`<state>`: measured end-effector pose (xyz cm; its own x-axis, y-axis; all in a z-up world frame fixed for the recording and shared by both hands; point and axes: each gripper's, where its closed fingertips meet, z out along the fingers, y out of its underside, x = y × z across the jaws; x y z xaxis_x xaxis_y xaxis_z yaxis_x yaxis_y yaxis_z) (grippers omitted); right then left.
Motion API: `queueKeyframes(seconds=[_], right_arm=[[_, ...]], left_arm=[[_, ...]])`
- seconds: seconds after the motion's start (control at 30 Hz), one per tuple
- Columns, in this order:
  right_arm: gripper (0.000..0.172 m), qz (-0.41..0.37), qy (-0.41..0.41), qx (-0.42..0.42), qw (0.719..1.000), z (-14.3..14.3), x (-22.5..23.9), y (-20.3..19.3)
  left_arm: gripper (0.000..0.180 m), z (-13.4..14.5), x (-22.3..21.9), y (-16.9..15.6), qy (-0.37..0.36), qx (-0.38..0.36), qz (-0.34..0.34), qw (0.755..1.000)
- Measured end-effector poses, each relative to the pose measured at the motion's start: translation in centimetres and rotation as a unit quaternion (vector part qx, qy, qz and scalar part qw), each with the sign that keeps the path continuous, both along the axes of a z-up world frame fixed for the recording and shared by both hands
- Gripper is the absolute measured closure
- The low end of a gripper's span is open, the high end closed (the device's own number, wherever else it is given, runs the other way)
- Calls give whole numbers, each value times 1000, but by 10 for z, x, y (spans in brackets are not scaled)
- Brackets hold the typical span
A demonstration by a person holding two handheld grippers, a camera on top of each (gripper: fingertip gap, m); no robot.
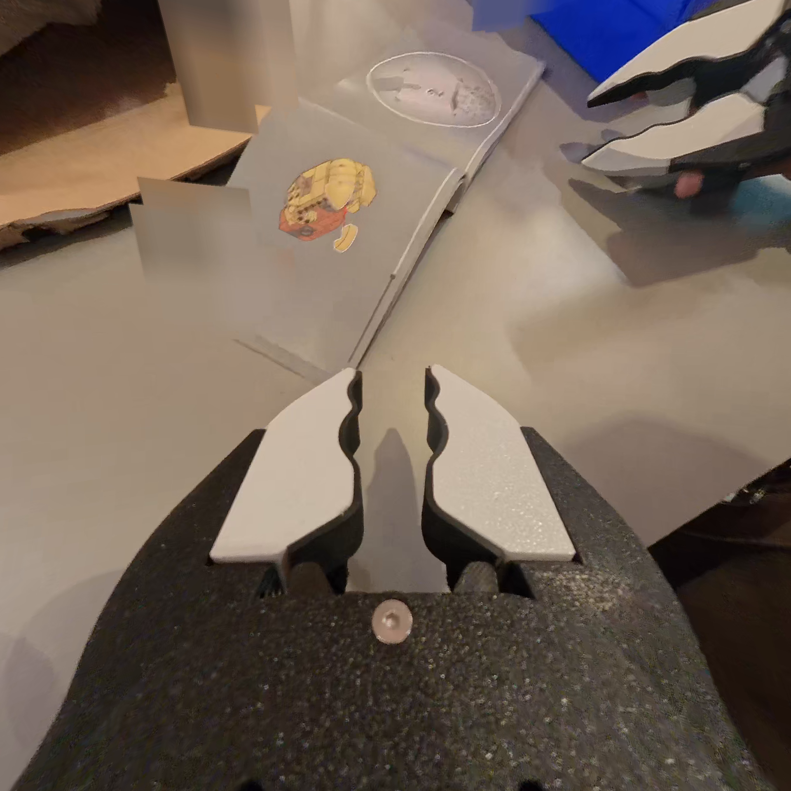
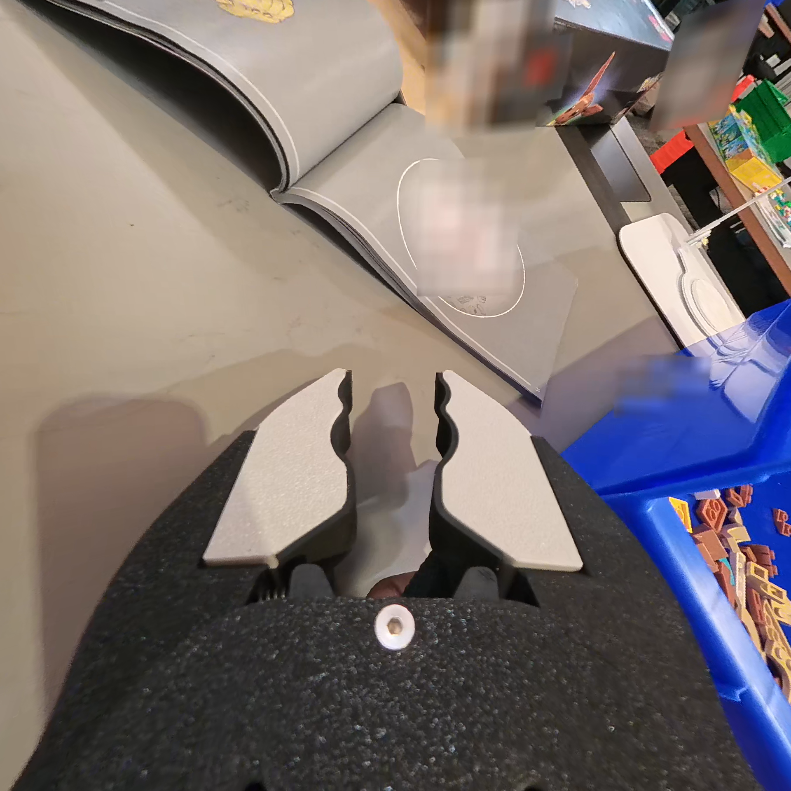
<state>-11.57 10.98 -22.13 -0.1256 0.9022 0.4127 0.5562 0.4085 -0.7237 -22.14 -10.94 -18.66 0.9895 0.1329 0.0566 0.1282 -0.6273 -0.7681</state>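
One open grey paper booklet (image 1: pixel 342 239) lies toward the far edge of the pale grey tabletop (image 1: pixel 556 364), showing two pages. Left gripper (image 1: pixel 393 376) hovers at its near corner, fingers spread, bare. Right gripper (image 2: pixel 393 379), likewise spread and bare, hangs beside one blue plastic bin (image 2: pixel 667 453) of many small bricks (image 2: pixel 744 569).

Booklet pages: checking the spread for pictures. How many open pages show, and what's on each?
2. The left page carries a yellow and orange model picture; the right page carries a white-ringed oval. Pages beneath are hidden.
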Motion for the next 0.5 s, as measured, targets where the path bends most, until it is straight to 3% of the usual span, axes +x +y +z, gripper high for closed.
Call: queueKeyframes(seconds=[0.1, 0.27, 0.5], right_arm=[[135, 5, 2, 7, 1000, 1, 1, -3], [133, 17, 4, 7, 1000, 1, 12, -19], [134, 23, 67, 13, 997, 18, 57, -32]], left_arm=[[152, 5, 24, 19, -11, 27, -62, 998], [151, 5, 78, 79, -39, 67, -180, 981], [149, -3, 138, 154, -77, 74, -273, 956]])
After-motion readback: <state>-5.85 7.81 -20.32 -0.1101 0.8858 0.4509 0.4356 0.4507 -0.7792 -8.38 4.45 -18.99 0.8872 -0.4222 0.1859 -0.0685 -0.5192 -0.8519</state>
